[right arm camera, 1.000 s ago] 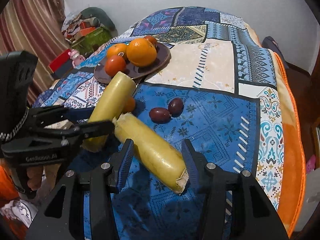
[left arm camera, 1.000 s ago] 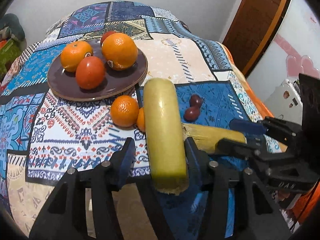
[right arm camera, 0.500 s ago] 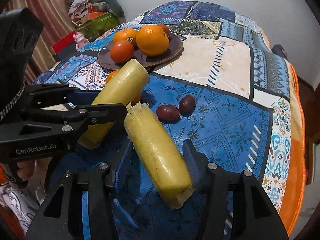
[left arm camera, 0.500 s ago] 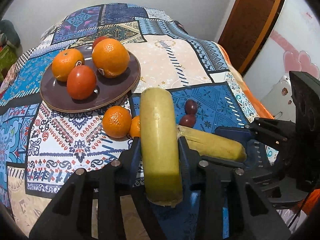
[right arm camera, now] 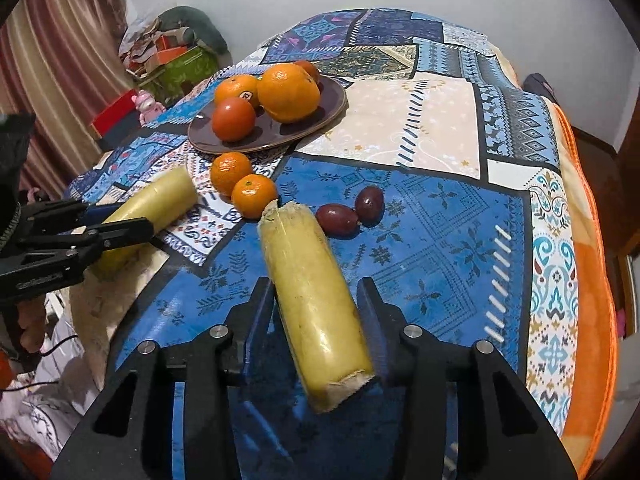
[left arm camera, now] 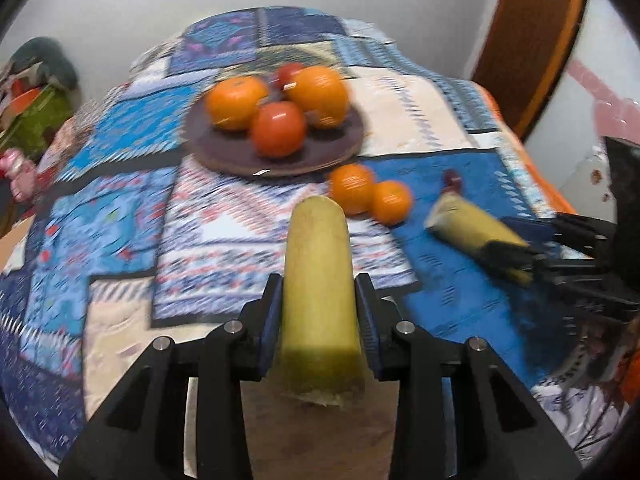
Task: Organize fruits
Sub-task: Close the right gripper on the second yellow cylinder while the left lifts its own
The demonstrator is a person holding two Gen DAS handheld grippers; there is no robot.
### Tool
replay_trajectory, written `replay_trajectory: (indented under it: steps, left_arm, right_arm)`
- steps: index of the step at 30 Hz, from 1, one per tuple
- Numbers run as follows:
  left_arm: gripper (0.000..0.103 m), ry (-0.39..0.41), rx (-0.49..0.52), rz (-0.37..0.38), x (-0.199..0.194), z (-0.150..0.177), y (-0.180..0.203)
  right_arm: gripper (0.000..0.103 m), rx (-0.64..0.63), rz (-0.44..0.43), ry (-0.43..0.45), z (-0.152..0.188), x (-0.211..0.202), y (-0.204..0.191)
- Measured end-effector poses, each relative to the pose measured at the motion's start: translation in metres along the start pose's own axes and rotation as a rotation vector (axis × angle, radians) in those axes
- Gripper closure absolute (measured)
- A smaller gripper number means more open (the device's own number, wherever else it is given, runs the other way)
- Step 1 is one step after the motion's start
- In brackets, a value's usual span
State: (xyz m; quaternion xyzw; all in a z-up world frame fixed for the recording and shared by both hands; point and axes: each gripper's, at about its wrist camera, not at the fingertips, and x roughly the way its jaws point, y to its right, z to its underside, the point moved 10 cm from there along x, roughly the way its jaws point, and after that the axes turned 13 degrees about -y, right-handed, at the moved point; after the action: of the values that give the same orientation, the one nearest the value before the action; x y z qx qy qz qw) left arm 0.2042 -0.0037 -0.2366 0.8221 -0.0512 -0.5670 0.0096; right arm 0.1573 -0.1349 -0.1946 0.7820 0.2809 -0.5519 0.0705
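Note:
My left gripper (left arm camera: 318,304) is shut on a yellow-green sugarcane piece (left arm camera: 318,276) and holds it above the patterned cloth. My right gripper (right arm camera: 316,308) is shut on a second sugarcane piece (right arm camera: 312,296), which sits tilted between the pads. The left gripper with its piece also shows in the right wrist view (right arm camera: 116,228) at the left. A dark plate (right arm camera: 320,120) holds two oranges and two red fruits. Two small mandarins (right arm camera: 244,184) and two dark plums (right arm camera: 352,212) lie on the cloth in front of the plate.
The patchwork cloth (right arm camera: 440,240) covers a round table with an orange border (right arm camera: 588,280) at the right. Clutter, a green box (right arm camera: 180,68) and a curtain stand at the left. A wooden door (left arm camera: 532,40) is at the right.
The left gripper closed on its sugarcane piece and swung left, away from the right one. The two sugarcane pieces, earlier touching, are now apart. The right gripper narrowed around its piece.

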Motion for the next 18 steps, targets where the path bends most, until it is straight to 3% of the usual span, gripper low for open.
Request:
replay_trajectory:
  steps: [7,10,14,18]
  left_arm:
    - [0.067,0.009,-0.003,-0.006,0.004,0.000,-0.006]
    - [0.067,-0.013,-0.023,0.039,0.015,-0.002,-0.004]
    - [0.067,0.002,-0.021,0.042,0.018,-0.005,-0.003]
    - [0.067,0.016,0.006,0.018,0.020,-0.004,0.000]
  right_arm:
    - [0.064,-0.040,0.003,-0.021,-0.005,0.004,-0.010]
    - [0.062,-0.071,0.019,-0.037,-0.006,0.009,-0.014]
    - [0.062,-0.096,0.027,-0.089,-0.002,0.027,-0.012]
    - [0.066,-0.079,-0.003,-0.061,-0.006,0.028,-0.012]
